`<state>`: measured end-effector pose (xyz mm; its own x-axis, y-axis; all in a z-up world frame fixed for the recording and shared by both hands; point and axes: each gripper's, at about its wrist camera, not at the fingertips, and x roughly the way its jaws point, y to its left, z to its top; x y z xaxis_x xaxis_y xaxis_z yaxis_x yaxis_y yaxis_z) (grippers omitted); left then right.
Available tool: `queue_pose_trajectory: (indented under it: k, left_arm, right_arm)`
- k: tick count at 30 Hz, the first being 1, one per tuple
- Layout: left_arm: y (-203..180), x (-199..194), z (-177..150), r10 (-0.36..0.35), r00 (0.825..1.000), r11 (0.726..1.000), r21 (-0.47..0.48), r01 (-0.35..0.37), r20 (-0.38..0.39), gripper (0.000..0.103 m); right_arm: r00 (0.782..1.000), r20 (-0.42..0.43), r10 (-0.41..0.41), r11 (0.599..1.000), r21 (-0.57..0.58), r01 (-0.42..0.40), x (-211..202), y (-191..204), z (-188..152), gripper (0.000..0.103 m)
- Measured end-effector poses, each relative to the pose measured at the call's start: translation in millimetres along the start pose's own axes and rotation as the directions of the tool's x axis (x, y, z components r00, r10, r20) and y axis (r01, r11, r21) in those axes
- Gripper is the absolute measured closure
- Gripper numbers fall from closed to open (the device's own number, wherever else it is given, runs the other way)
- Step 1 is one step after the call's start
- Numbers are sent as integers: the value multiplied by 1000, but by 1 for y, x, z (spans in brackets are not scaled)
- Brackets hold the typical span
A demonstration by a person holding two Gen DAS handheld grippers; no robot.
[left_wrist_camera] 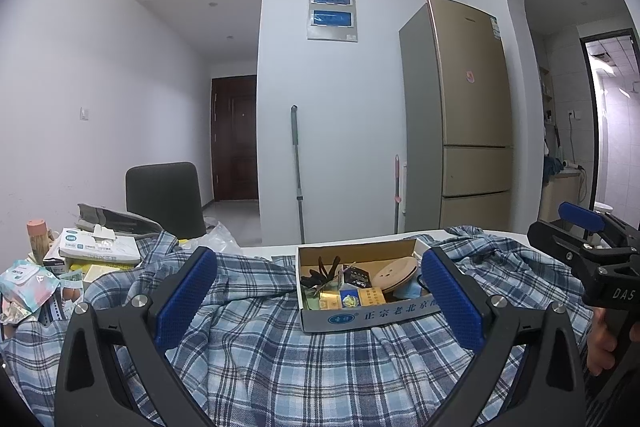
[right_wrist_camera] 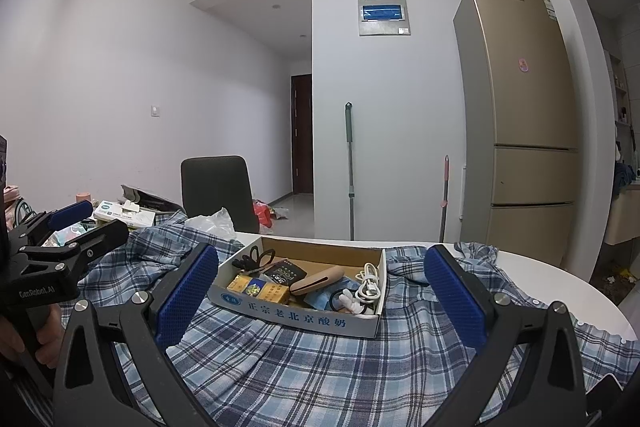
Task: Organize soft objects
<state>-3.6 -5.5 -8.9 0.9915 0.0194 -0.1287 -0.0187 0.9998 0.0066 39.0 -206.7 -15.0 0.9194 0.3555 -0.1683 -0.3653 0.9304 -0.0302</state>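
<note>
One plaid shirt (right_wrist_camera: 304, 367) is being shown spread over the white table (right_wrist_camera: 560, 283), limp and light, likely to sag and slide; a cardboard box (right_wrist_camera: 304, 315) is weighing it down at 12 o'clock, so hems or collar are being judged the best hold; both the left gripper (left_wrist_camera: 320, 295) and right gripper (right_wrist_camera: 320, 295) are being held wide open, empty, just above the cloth.

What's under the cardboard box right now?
The cardboard box sits on the blue plaid shirt, spread over the white table. What lies beneath the shirt there is covered.
</note>
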Motion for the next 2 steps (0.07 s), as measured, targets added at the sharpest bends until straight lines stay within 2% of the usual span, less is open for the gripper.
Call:
queue_pose_trajectory:
  k: [2]
  left_arm:
    - [0, 0, 0, 4, 1000, 1000, -1, -4, -1, 0]
  right_arm:
    - [1000, -1, 0, 1000, -1, 0, 0, 0, 0, 0]
